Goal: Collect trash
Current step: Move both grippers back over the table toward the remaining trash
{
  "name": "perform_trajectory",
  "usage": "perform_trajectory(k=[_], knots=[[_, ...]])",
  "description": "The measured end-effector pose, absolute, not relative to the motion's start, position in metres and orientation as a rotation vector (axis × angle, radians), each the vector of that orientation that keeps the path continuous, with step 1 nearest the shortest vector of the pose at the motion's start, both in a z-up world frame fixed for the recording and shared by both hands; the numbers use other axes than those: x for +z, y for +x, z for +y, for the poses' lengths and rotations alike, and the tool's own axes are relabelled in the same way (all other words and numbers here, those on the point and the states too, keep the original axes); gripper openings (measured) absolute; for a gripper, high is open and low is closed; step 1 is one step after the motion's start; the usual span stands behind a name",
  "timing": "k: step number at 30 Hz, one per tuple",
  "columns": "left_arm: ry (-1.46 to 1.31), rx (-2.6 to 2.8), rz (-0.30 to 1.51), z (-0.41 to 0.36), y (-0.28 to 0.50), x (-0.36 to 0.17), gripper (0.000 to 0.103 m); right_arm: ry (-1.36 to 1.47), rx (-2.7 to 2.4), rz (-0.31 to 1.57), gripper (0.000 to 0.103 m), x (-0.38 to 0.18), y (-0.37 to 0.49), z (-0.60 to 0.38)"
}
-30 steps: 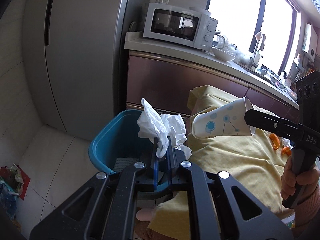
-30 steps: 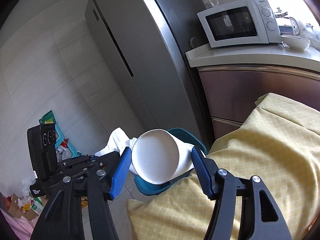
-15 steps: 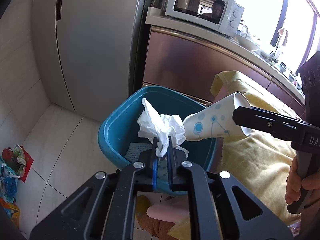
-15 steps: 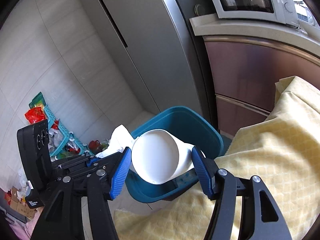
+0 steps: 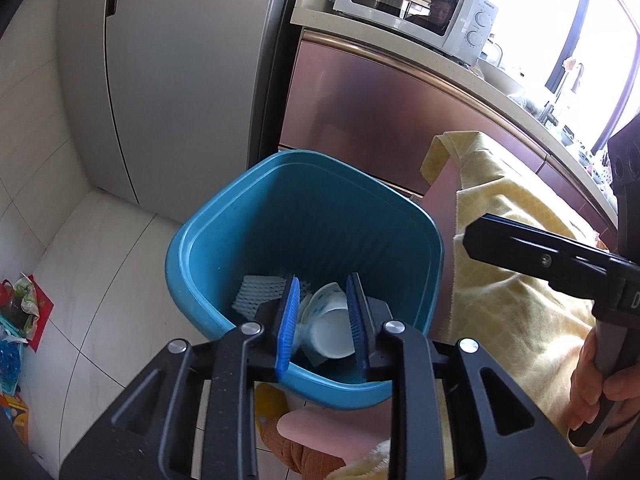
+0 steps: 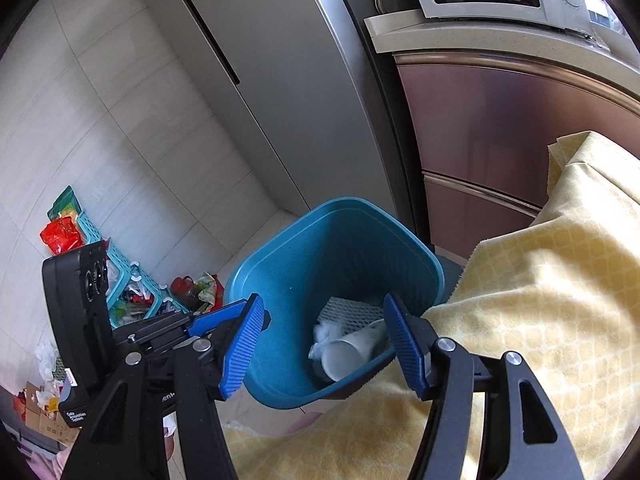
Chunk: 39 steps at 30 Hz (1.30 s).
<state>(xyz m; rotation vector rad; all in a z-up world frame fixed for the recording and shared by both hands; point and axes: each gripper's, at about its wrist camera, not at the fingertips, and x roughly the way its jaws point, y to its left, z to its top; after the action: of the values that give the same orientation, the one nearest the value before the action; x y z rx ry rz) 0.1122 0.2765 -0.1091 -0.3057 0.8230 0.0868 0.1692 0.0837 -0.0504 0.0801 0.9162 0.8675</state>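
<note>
A blue trash bin (image 5: 192, 240) (image 6: 256, 264) stands on the floor beside the yellow-clothed table (image 5: 512, 320). At its bottom lie a white paper cup (image 5: 330, 336) (image 6: 348, 354) on its side, a crumpled white tissue (image 6: 324, 332) and a white foam net (image 5: 256, 292). My left gripper (image 5: 323, 280) hangs over the bin's near rim. Its jaws are opening and nothing is between them. My right gripper (image 6: 323, 300) is open and empty above the bin. One right finger (image 5: 520, 240) shows at the right of the left wrist view.
A grey fridge (image 5: 180, 72) and brown cabinets (image 6: 500, 140) with a microwave (image 5: 416, 4) stand behind the bin. Bags and a teal basket (image 6: 128, 276) clutter the floor at left. A hand (image 5: 600, 392) holds the right gripper's handle.
The tissue has left my left gripper and the cup has left my right gripper. Both now lie in the bin. Both grippers sank toward the bin and the left jaws parted.
</note>
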Motion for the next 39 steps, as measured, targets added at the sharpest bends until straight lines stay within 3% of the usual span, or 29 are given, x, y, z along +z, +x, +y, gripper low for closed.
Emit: perform_trajectory(k=[13, 25, 39], knots=[[-0.176, -0.069, 0.638, 0.200, 0.081, -0.049, 0.043, 0.112, 0.841, 0.731, 0.061, -0.007, 0.126, -0.011], [-0.034, -0.395, 0.623, 0.055, 0.078, -0.030, 0.044, 0.178, 0.571, 0.607, 0.061, 0.008, 0.068, -0.152], [0.106, -0.553, 0.754, -0.082, 0.114, -0.063, 0.044, 0.371, 0.127, 0.668, 0.061, -0.044, -0.003, -0.330]])
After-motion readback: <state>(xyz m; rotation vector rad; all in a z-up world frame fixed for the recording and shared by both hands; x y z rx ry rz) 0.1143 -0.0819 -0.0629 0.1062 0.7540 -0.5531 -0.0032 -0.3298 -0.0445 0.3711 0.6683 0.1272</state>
